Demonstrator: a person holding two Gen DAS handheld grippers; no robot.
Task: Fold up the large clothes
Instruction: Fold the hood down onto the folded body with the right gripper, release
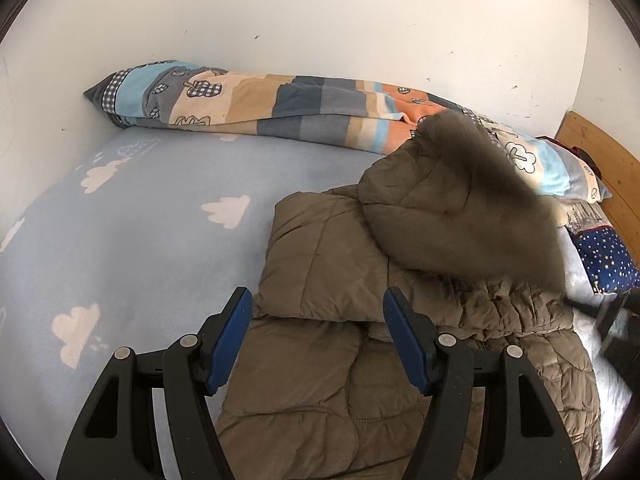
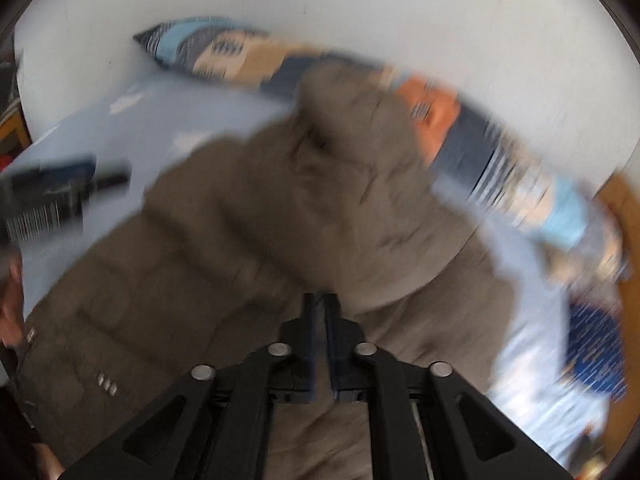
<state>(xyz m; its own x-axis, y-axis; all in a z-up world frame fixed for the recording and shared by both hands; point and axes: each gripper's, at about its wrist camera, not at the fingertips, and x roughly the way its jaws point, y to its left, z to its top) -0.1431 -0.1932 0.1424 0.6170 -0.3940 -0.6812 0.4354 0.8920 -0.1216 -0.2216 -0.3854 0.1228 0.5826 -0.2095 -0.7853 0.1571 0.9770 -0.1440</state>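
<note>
The left gripper (image 1: 318,312) hangs open over the brown coat (image 1: 340,364) on the bed (image 1: 140,220). The right gripper (image 2: 320,312) is squeezed tight; whether it pinches coat is too blurry to tell.

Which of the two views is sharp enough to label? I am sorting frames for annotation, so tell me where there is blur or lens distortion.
Left wrist view: mostly sharp, with the left gripper, the sheet and the quilt crisp; only the jacket's hood is smeared. Right wrist view: motion blur throughout, only the right gripper fairly clear. Both show fisheye bending and dark corners.
</note>
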